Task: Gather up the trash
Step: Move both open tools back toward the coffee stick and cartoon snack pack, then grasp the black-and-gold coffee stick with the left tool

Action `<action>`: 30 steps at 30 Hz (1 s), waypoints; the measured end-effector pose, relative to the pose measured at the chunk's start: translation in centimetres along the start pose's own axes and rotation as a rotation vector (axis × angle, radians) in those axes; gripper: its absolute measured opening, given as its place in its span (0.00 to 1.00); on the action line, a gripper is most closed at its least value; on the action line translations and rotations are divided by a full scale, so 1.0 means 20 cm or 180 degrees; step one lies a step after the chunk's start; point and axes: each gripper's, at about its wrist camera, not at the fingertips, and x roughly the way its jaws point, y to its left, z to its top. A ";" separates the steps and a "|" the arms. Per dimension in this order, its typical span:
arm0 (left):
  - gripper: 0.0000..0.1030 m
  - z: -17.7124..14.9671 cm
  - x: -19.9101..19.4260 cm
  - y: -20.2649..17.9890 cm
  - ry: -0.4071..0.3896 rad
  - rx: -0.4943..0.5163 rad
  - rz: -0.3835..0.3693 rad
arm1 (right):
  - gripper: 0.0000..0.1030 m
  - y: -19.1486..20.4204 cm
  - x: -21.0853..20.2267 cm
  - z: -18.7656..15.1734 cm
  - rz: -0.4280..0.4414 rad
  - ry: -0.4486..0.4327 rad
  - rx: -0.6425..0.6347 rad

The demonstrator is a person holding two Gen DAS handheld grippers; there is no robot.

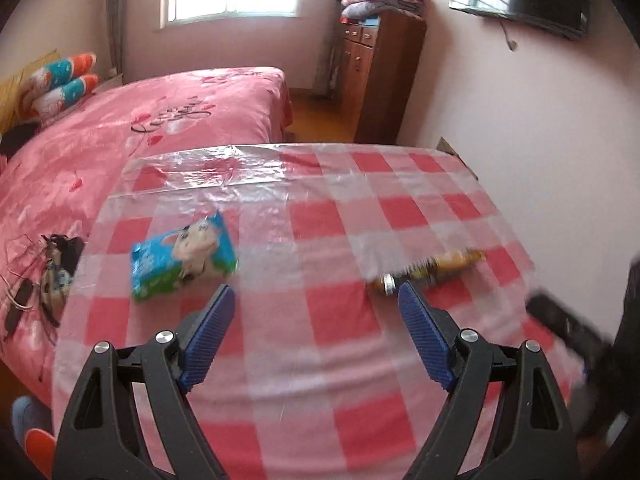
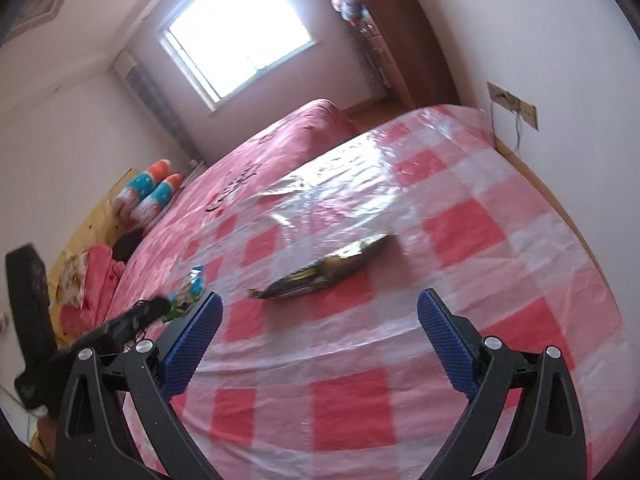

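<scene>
A blue and green snack packet (image 1: 182, 258) with a cartoon cow lies on the red-and-white checked table (image 1: 320, 340), just beyond my left gripper's left finger. A dark yellow wrapper (image 1: 432, 268) lies to the right, just past the right fingertip. My left gripper (image 1: 316, 296) is open and empty above the table. In the right wrist view the dark wrapper (image 2: 324, 268) lies flat ahead of my right gripper (image 2: 320, 306), which is open and empty. The blue packet (image 2: 188, 290) shows at the left, partly hidden by the left gripper's body (image 2: 124, 322).
A clear plastic sheet (image 1: 208, 176) covers the table's far part. A bed with a pink cover (image 1: 140, 128) stands behind and left of the table. A wooden cabinet (image 1: 376, 76) stands by the far wall. The wall (image 1: 540, 160) runs along the table's right side.
</scene>
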 end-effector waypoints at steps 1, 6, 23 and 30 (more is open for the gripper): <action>0.82 0.02 0.03 0.02 0.0011 -0.0074 0.0016 | 0.94 -0.02 0.01 0.00 0.0013 0.0023 0.0034; 0.82 0.12 0.15 0.30 -0.0014 -0.0822 0.0290 | 0.94 -0.08 0.02 0.01 0.0062 0.0078 0.0135; 0.82 0.13 0.48 0.62 0.0409 -0.1166 0.0675 | 0.94 -0.12 0.10 0.00 0.0075 0.0211 0.0172; 0.82 -0.06 0.37 0.19 0.0576 -0.0388 0.0039 | 0.94 -0.13 0.08 0.01 0.0021 0.0155 0.0155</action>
